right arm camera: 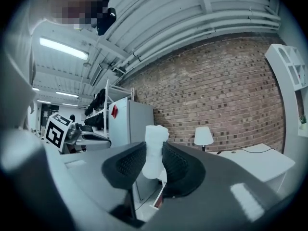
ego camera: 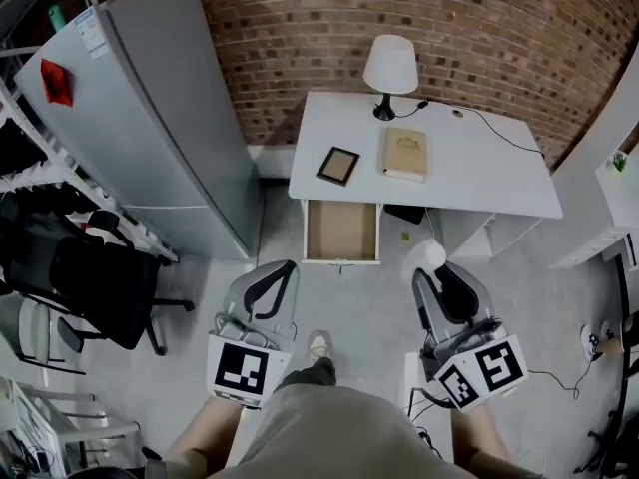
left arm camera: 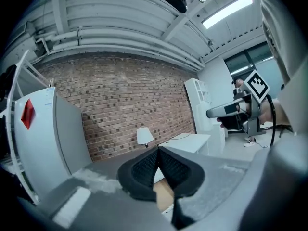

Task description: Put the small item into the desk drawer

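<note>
My right gripper (ego camera: 436, 270) is shut on a small white item (ego camera: 429, 255). In the right gripper view that white item (right arm camera: 155, 150) stands clamped between the black pads and sticks up above them. The white desk (ego camera: 479, 173) stands ahead against the brick wall, and its drawer (ego camera: 341, 232) is pulled out, showing a bare brown bottom. My left gripper (ego camera: 281, 272) hangs in front of the drawer; in the left gripper view its jaws (left arm camera: 158, 161) are closed together with nothing between them. Both grippers are held above the floor, short of the desk.
On the desk are a white lamp (ego camera: 389, 68), a tan book (ego camera: 405, 153) and a dark framed picture (ego camera: 337, 165). A grey refrigerator (ego camera: 150, 118) stands left of the desk, with a black office chair (ego camera: 90, 282) nearer me. A white shelf unit (ego camera: 614, 198) is at the right.
</note>
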`<state>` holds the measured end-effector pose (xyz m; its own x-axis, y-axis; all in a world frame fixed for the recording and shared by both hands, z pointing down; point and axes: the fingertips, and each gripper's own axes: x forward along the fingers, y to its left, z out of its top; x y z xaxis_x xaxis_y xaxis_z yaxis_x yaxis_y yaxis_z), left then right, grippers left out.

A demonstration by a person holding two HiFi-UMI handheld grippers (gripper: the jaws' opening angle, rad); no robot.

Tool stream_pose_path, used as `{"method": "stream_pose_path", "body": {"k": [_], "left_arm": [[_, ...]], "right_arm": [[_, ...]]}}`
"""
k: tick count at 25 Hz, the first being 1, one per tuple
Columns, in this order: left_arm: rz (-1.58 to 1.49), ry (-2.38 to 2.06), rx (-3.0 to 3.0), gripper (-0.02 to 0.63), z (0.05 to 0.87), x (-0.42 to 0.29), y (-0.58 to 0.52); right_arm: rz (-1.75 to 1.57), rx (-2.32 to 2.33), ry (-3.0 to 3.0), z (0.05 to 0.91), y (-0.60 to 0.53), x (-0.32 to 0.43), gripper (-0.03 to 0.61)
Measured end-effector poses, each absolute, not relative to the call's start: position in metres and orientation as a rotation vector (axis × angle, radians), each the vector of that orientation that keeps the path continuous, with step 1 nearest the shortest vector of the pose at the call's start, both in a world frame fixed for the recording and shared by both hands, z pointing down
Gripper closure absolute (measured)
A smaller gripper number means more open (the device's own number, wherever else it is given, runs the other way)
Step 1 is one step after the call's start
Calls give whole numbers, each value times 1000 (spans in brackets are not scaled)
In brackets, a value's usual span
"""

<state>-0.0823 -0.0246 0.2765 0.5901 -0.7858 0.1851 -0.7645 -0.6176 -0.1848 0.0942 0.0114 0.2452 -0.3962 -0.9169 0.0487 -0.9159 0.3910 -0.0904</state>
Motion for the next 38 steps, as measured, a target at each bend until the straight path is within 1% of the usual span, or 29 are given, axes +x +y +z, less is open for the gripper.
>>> {"method": "stream_pose_path", "body": {"k": [5,9,17,22,25,30,38], "left_arm": [[-409,1282,-2745,611,282,-103,-97],[-444,1265,-2724,611,291,-115,-136],[-455,1323,-2762,611,305,-135,-179],[-534,1300,-2765,611,321,-132,-207],[-563,1282,-2794,611,336,-124,-221],[-608,1325,-2882,611,377,-106,-247],[-778,1360,-2958,611,468,-79,-281]], "right_arm": [[-194,-1749,2618,249,-61,67,468],[-236,-1745,2645,262,-98,49,468],[-340,-1735,2715,291,-149,34,468],[-458,-1749,2752,319,-184,39,468],[-563,-1748,2777,347,-202,45,468],[-776,-1760,2804,418,-234,55,468],[-1067,-1789,2792,535,-276,60,468]]}}
